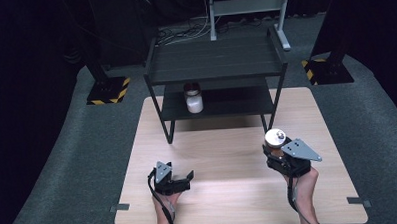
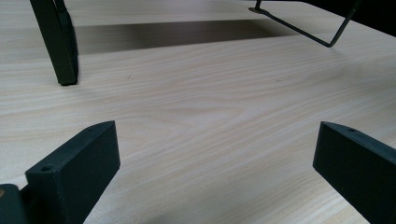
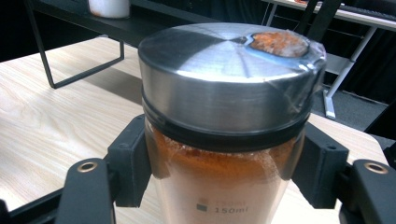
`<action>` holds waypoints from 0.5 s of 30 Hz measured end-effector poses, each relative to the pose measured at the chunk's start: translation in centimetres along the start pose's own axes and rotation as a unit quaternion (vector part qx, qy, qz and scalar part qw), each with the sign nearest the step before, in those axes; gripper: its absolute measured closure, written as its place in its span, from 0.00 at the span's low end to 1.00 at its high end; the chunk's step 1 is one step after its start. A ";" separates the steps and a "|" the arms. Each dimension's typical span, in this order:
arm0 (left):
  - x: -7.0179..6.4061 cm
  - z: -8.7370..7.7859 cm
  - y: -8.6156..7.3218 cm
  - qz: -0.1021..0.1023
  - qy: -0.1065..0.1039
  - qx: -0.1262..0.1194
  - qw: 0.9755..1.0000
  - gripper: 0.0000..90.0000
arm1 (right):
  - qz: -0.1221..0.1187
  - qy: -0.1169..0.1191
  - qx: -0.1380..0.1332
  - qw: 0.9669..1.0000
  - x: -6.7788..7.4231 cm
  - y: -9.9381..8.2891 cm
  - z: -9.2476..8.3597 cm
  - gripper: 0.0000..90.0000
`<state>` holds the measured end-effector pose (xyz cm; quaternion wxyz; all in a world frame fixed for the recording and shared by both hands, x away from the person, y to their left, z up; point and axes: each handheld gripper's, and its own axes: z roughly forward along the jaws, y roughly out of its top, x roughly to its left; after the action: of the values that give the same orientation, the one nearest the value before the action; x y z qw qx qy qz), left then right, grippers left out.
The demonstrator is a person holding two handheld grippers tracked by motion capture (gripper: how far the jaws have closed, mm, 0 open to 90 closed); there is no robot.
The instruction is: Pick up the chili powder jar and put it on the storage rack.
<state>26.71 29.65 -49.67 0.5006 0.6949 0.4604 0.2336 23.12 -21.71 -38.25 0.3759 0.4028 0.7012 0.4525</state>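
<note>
My right gripper (image 1: pixel 276 147) is shut on a glass jar (image 3: pixel 224 158) of orange powder with a silver metal lid (image 1: pixel 275 136), held upright at the table's right side. Both black jaws press on the jar's glass just under the lid. A second jar (image 1: pixel 193 98) with white contents and a dark lid stands on the lower shelf of the black rack (image 1: pixel 217 66); its white base (image 3: pixel 109 8) shows in the right gripper view. My left gripper (image 1: pixel 188 178) rests low at the front left with its jaws wide open and nothing between them (image 2: pixel 219 158).
The black two-tier rack stands at the back of the wooden table (image 1: pixel 229 196); one of its legs (image 2: pixel 58 44) rises ahead of the left gripper. Grey carpet surrounds the table, with a grey stand (image 1: pixel 248 10) and hazard-striped bases (image 1: pixel 107 90) beyond it.
</note>
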 end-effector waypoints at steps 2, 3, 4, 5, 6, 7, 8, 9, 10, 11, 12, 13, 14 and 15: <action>0.0 0.0 0.0 0.000 0.000 -0.001 1.000 0.01 | -0.002 0.001 0.000 1.000 0.0 0.1 0.1 0.34; 0.0 0.0 0.0 0.000 0.000 -0.001 1.000 0.01 | -0.002 0.001 0.001 1.000 0.0 0.1 0.1 0.34; 0.0 0.0 0.0 0.000 0.000 -0.001 1.000 0.01 | -0.003 0.002 0.001 1.000 0.0 0.2 0.1 0.34; 0.0 0.0 0.0 0.000 0.000 -0.001 1.000 0.01 | -0.003 0.002 0.001 1.000 0.1 0.2 0.2 0.34; 0.0 0.0 0.0 0.000 0.000 -0.001 1.000 0.01 | -0.002 0.001 0.000 1.000 0.1 0.2 0.2 0.34; 0.0 0.0 0.0 0.000 0.000 -0.001 1.000 0.01 | -0.001 0.002 0.000 1.000 0.0 0.2 0.2 0.34; 0.0 0.0 0.0 0.000 -0.001 0.000 1.000 0.01 | -0.001 0.002 0.000 1.000 0.0 0.2 0.2 0.34; 0.0 0.0 0.0 0.001 0.000 0.000 1.000 0.01 | -0.002 0.002 0.000 1.000 0.0 0.3 0.2 0.34; 0.0 0.0 0.0 0.001 0.000 -0.001 1.000 0.01 | -0.003 0.002 -0.001 1.000 0.0 0.3 0.3 0.34; 0.0 0.0 0.0 0.001 0.000 -0.001 1.000 0.01 | -0.003 0.003 -0.002 1.000 0.0 0.3 0.3 0.34; 0.0 0.0 0.0 0.000 0.000 -0.001 1.000 0.01 | -0.003 0.003 -0.002 1.000 0.0 0.3 0.3 0.34; 0.0 0.0 0.0 0.000 0.000 -0.001 1.000 0.01 | -0.003 0.003 -0.003 1.000 0.0 0.3 0.4 0.34; 0.0 0.0 0.0 0.000 0.000 -0.001 1.000 0.01 | -0.003 0.004 -0.002 1.000 0.0 0.4 0.5 0.34; 0.0 0.0 0.0 0.000 0.000 -0.001 1.000 0.01 | -0.003 0.004 -0.002 1.000 0.0 0.4 0.5 0.34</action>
<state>26.69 29.65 -49.68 0.5010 0.6947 0.4600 0.2340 23.68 -21.44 -38.03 0.3755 0.3978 0.7030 0.4544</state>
